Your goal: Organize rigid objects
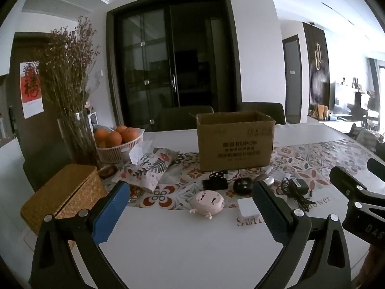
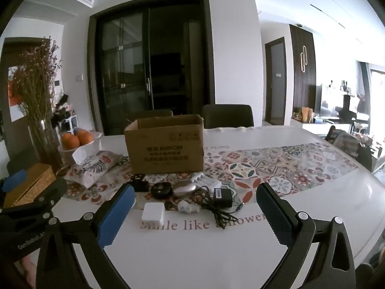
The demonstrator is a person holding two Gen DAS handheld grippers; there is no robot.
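Left hand-held gripper wide apart, blue pads bare, nothing held, hovering over the near edge of the table. Right hand-held gripper likewise wide and empty, alongside at 3 o'clock of the left one.

Just past the fingertips, loose items all lie on the table, none boxed that I can see:
- pink round gadget, at 12 o'clock of the left gripper, nearest.
- white cube, at 11 o'clock of the right gripper.
- small whitish piece beside it; too blurred to name.
- black adapter with trailing cord, crossing the printed words.
- black disc, silver oval, black block, white ridged piece, a row further back.

Behind them, at 12 o'clock, cardboard box, flaps open; inside hidden from both views.

Judgement: task looks barely begun. Everything loose remains to be picked up, and the box is the likely destination.

Writing: table runner edge reads "Smile like a flower", partly covered by cube and cord. Box prints "KUPOH" or similar, with unreadable Chinese lines under it. Left gripper body in the right view: "GenRobo…". Red poster at 10 o'clock, far wall, carries the character 福.
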